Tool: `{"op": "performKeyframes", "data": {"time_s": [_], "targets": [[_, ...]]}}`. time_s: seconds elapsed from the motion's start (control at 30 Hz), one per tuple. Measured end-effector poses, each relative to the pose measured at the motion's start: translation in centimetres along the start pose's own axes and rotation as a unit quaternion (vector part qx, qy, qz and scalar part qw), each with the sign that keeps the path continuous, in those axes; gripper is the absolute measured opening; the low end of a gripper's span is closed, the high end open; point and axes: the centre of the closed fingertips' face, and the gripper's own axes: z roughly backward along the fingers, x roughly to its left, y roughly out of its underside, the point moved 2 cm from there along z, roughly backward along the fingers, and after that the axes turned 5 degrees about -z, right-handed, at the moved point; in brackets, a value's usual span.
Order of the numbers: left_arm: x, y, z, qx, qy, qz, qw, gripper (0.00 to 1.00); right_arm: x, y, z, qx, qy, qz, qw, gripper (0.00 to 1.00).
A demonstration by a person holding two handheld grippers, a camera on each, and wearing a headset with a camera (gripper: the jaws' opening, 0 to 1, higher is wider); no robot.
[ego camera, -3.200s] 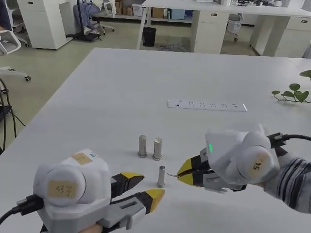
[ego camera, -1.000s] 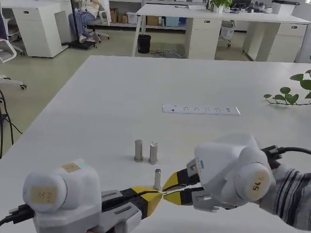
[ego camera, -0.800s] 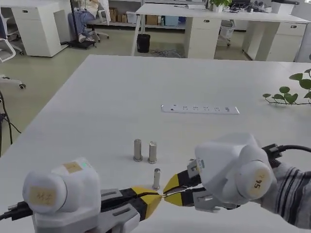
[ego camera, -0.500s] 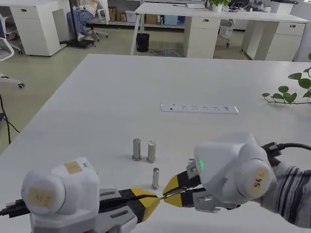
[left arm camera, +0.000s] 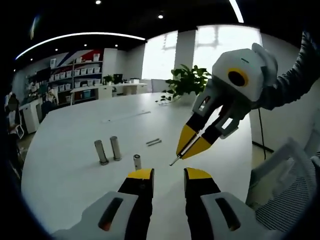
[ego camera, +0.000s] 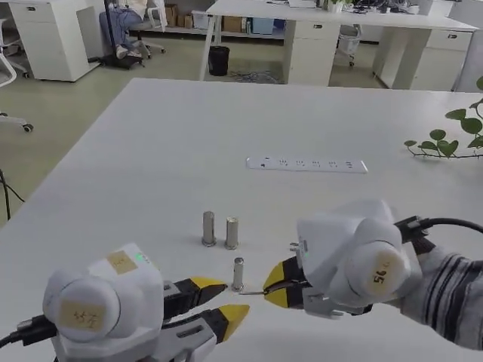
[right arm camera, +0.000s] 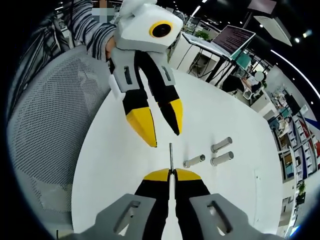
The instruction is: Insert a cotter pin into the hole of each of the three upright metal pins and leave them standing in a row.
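Clamped between the closed jaws of the right gripper (ego camera: 275, 287): the cotter pin (ego camera: 253, 292), lying level, tip aimed left at the near metal pin (ego camera: 238, 273), just beside it and apart (hole too small to see). At that pin's near left, the left gripper (ego camera: 219, 297), jaws apart and empty. Farther off, two more upright pins (ego camera: 208, 228), side by side.

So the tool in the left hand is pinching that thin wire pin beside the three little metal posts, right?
Not quite: the right tool pinches the thin wire pin, as the right gripper view shows. The left tool is open and holds nothing. The three metal posts do stand close by.
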Motion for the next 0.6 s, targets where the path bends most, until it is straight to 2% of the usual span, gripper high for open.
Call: {"op": "performKeyframes", "data": {"time_s": [0.1, 0.17, 0.33, 0.6], "targets": [[0.4, 0.8, -0.5, 0.019, -0.014, -0.01, 0.9997, 0.2, -0.7, 0.9, -0.2, 0.017, 0.008, -0.014, 0.9997, 0.0], [0.6, 1.1, -0.8, 0.019, -0.024, -0.016, 0.9994, 0.21, -1.1, 1.3, -0.4, 0.028, 0.009, -0.019, 0.9994, 0.0], [1.5, 1.5, -1.6, 0.019, -0.047, -0.007, 0.9987, 0.24, -2.7, 2.1, -0.8, 0.045, 0.024, -0.044, 0.9977, 0.0], [3.3, 2.0, -3.1, 0.022, -0.078, -0.004, 0.9967, 0.25, -4.1, 2.6, -1.8, 0.053, 0.032, -0.084, 0.9945, 0.0]]}}
